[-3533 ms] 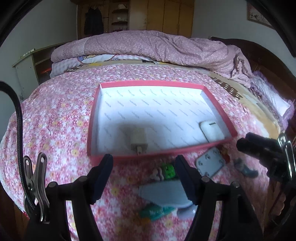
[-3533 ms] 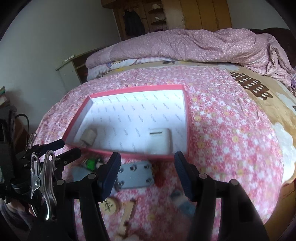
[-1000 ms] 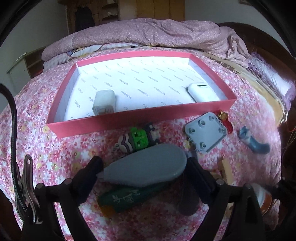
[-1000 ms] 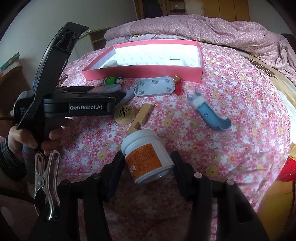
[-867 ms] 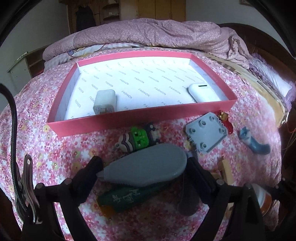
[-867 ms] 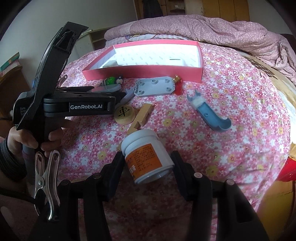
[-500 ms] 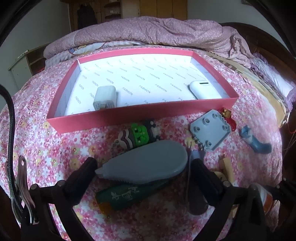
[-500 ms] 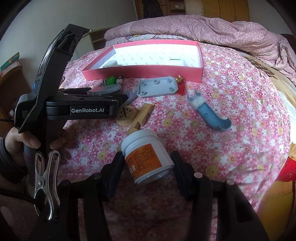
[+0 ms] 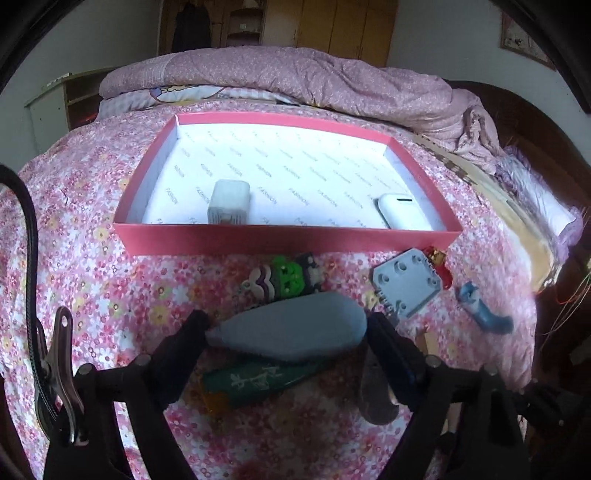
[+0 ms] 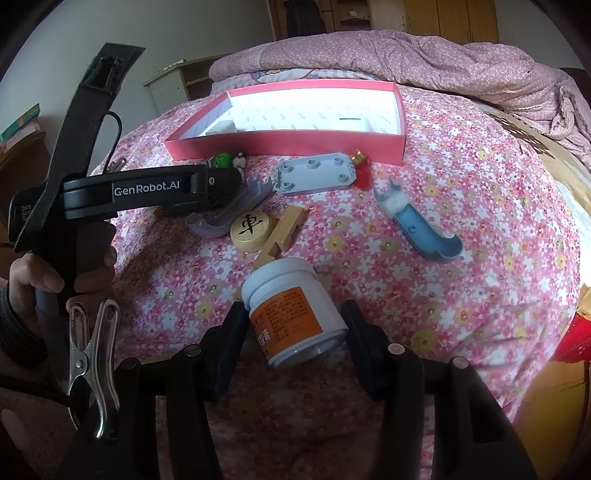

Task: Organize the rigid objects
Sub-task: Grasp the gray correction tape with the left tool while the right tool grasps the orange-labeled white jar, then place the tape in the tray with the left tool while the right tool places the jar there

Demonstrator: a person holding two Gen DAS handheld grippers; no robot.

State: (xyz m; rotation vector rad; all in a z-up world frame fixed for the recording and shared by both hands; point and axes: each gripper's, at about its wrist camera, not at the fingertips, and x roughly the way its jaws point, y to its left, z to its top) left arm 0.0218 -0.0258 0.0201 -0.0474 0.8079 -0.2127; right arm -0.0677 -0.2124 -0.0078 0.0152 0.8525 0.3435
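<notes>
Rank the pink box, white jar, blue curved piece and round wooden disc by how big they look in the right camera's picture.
1. pink box
2. white jar, nearest the camera, so it looks enlarged
3. blue curved piece
4. round wooden disc

A home bedroom: a bed (image 9: 92, 236) under a pink floral sheet, a rumpled pink quilt (image 9: 314, 81) heaped at its far end, wooden wardrobes (image 9: 332, 26) and a dark wooden headboard (image 9: 524, 122).

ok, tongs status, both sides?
Left tongs: just closed in on the grey teardrop case, gripping it.
Right tongs: clamped on the white jar.
</notes>
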